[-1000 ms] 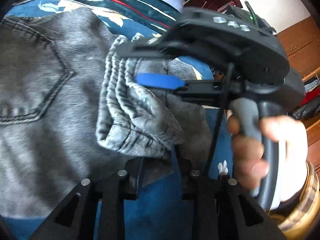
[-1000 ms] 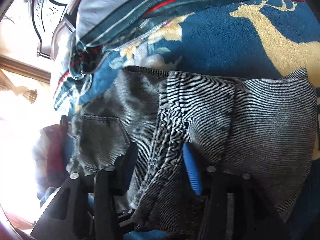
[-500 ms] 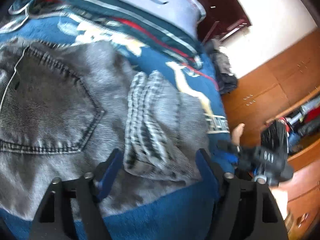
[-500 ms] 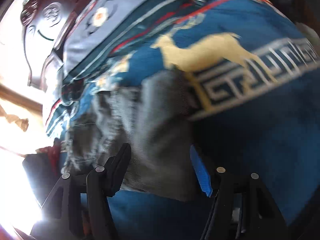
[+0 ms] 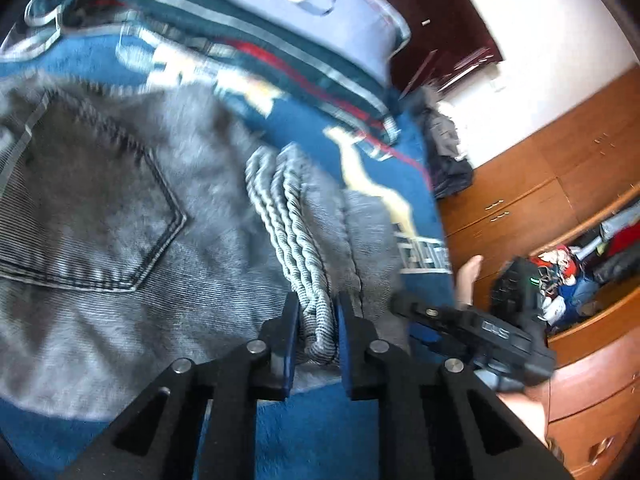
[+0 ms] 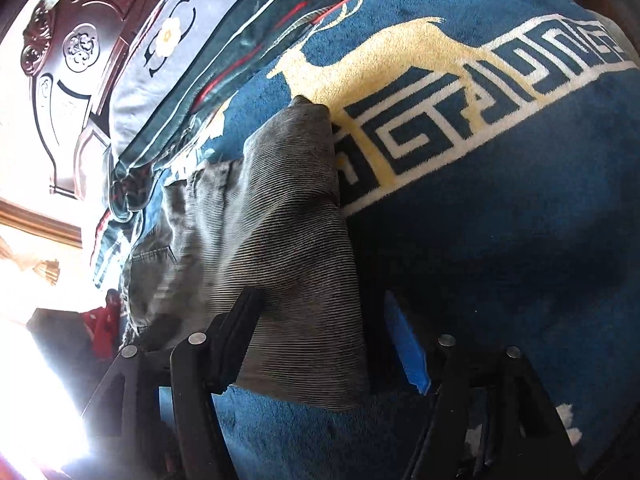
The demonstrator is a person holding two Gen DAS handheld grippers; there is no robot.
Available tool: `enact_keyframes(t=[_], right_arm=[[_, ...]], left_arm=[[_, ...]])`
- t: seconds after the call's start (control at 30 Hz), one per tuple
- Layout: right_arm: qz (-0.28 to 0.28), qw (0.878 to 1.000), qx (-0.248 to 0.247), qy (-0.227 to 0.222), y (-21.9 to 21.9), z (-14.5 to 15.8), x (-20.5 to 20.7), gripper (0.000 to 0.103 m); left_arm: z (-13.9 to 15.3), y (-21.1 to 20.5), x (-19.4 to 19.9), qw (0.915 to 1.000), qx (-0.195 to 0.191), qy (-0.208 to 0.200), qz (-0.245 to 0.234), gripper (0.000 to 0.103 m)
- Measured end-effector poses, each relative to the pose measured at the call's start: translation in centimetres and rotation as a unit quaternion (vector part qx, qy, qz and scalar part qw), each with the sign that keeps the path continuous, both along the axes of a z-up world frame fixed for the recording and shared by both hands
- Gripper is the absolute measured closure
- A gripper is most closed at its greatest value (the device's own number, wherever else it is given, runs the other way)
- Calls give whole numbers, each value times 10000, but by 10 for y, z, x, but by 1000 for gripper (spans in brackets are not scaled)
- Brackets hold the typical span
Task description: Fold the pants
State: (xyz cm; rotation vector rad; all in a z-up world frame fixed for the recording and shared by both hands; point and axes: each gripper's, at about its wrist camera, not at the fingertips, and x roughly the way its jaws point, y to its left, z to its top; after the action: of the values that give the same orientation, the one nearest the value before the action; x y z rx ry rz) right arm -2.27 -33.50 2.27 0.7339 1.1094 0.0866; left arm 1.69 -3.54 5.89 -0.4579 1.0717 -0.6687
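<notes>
Grey denim pants [image 5: 120, 240] lie partly folded on a blue blanket, back pocket up, with the leg hems [image 5: 296, 240] stacked on top. My left gripper [image 5: 316, 332] is shut on the near end of those hems. In the right wrist view the folded pants [image 6: 296, 264] lie in front of my right gripper [image 6: 324, 340], which is open and straddles the fold's near edge. The right gripper also shows in the left wrist view [image 5: 472, 328], off the bed's right side.
The blue blanket [image 6: 480, 240] has a yellow deer and a key-pattern band. A pillow [image 5: 304, 12] and a carved dark headboard [image 6: 72, 60] are at the far end. A wooden dresser [image 5: 560, 184] stands right of the bed.
My left gripper has closed on the hems after standing open around them. My right gripper let go of the hems, pulled back off the pants and stays open at the fold's near edge.
</notes>
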Motion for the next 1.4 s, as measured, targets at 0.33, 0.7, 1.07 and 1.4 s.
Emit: enact_keyframes(t=[0.33, 0.7, 1.07, 1.4], right_arm=[[259, 9972, -696, -21, 16, 8, 1, 39], [287, 9972, -538, -424, -1, 30, 62, 39], [427, 9960, -758, -184, 2, 13, 96, 75], [803, 9864, -1432, -14, 19, -4, 106, 62]], left_arm=[[-36, 14, 3, 9978, 531, 390, -24, 79], [-25, -15, 104, 9955, 827, 444, 131, 55], [-17, -12, 81, 9956, 494, -375, 704, 79], [-46, -11, 95, 9942, 874, 132, 612, 74]])
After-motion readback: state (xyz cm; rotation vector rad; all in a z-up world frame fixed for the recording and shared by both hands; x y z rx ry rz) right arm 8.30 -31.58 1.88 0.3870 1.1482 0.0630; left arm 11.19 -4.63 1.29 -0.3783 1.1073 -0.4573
